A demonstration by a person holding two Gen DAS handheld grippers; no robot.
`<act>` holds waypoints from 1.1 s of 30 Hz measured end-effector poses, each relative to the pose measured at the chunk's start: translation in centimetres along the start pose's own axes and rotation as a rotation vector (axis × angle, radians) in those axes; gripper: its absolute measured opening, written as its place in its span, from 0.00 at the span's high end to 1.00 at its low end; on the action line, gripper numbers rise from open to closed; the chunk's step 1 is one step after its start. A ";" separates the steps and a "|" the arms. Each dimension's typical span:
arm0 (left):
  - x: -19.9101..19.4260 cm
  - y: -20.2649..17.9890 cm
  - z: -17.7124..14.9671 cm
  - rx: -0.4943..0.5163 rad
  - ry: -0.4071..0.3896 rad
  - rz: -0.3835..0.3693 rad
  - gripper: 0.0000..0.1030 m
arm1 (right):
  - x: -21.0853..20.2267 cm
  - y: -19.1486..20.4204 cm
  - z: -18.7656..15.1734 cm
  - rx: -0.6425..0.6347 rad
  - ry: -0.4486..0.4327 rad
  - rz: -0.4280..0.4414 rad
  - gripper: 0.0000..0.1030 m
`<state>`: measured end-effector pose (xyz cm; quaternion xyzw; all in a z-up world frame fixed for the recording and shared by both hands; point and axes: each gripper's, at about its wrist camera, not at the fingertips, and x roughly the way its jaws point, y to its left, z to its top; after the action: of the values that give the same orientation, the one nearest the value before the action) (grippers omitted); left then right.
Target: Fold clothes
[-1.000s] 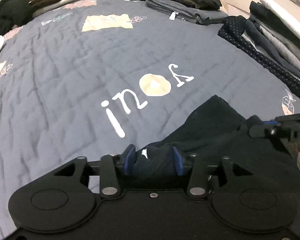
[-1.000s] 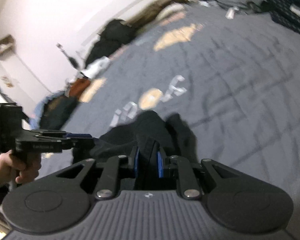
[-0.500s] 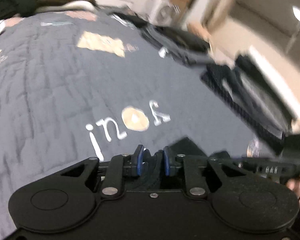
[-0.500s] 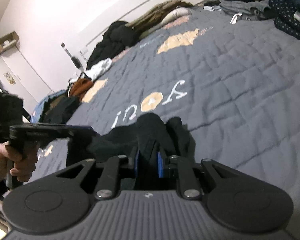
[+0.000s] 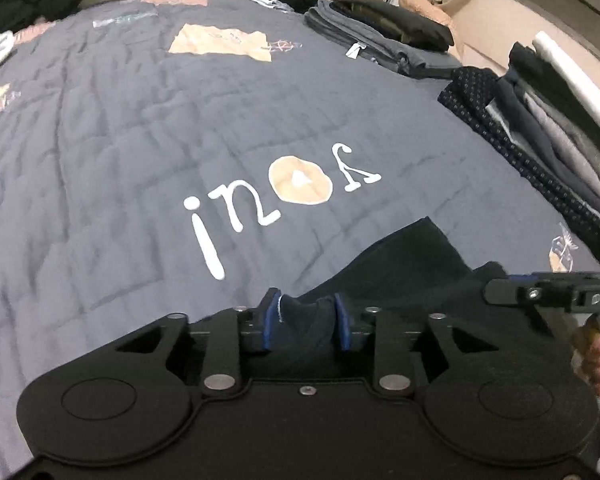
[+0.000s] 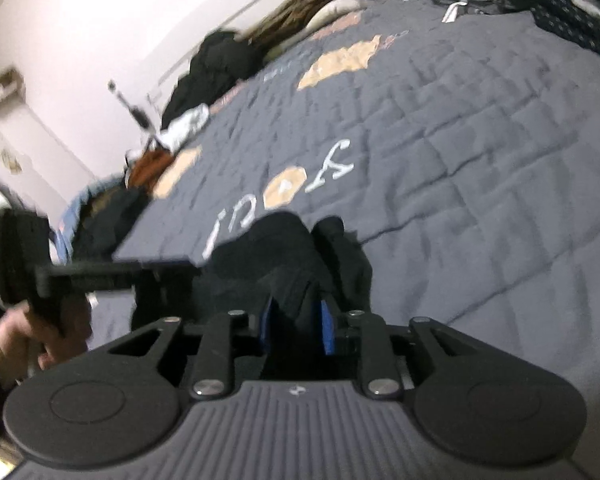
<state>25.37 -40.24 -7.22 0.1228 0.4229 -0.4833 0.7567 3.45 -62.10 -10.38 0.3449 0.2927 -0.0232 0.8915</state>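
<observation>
A dark navy fabric garment [image 5: 404, 264] lies bunched at the near edge of a grey quilted bedspread [image 5: 140, 140] — the left gripper [image 5: 306, 326] and right gripper [image 6: 296, 326] each pinch a fold between blue pads, folded clothes [image 5: 380, 36] stacked beyond.

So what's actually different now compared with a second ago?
Not much. The left claw swung its view toward the room's far corner half a second ago and has come back to where it started; its fingers look spread about as at first, with the dark garment bunched between them. The right claw has tilted but stays clamped on the same cloth. The garment remains on the grey quilt.
</observation>
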 end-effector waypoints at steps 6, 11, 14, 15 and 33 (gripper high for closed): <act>-0.9 0.2 -0.4 -0.049 -0.106 -0.006 0.79 | -0.2 1.1 0.0 -0.023 -0.087 -0.005 0.88; -0.2 -0.1 -1.2 -0.065 -0.097 0.064 0.64 | 0.4 1.6 0.2 -0.099 -0.035 -0.055 0.83; -2.9 -0.6 -1.5 -0.097 -0.146 0.094 0.59 | 0.0 1.5 0.7 -0.091 0.012 -0.057 0.79; -4.2 -0.9 -1.7 -0.092 -0.168 0.108 0.59 | -0.6 1.6 1.1 -0.086 0.013 -0.048 0.76; -17.0 -19.1 -20.9 0.392 -0.246 0.495 0.45 | -11.7 3.7 -5.9 -0.135 0.034 -0.098 0.62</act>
<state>-4.41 -26.76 -2.84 0.3056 0.1848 -0.3683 0.8584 -8.28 -57.48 -5.34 0.2697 0.3254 -0.0412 0.9054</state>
